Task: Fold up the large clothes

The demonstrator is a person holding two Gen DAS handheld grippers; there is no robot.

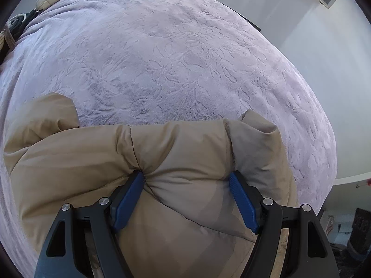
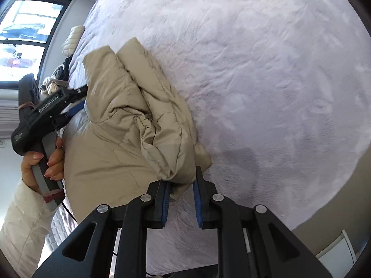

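My left hand-held gripper (image 1: 186,180) clamped wide on thick fold of beige puffer jacket (image 1: 120,153), blue pads (image 1: 242,199) pressing padding from both sides. My right hand-held gripper (image 2: 182,180) narrow, jaws slightly apart; jacket sleeve end (image 2: 178,169) sits between fingertips, grip looks loose, cannot tell whether pads press. Jacket lies bunched on lilac embossed bedspread (image 1: 174,58), directly ahead of both grippers. Left hand (image 2: 49,159) on handle, far left of right gripper.
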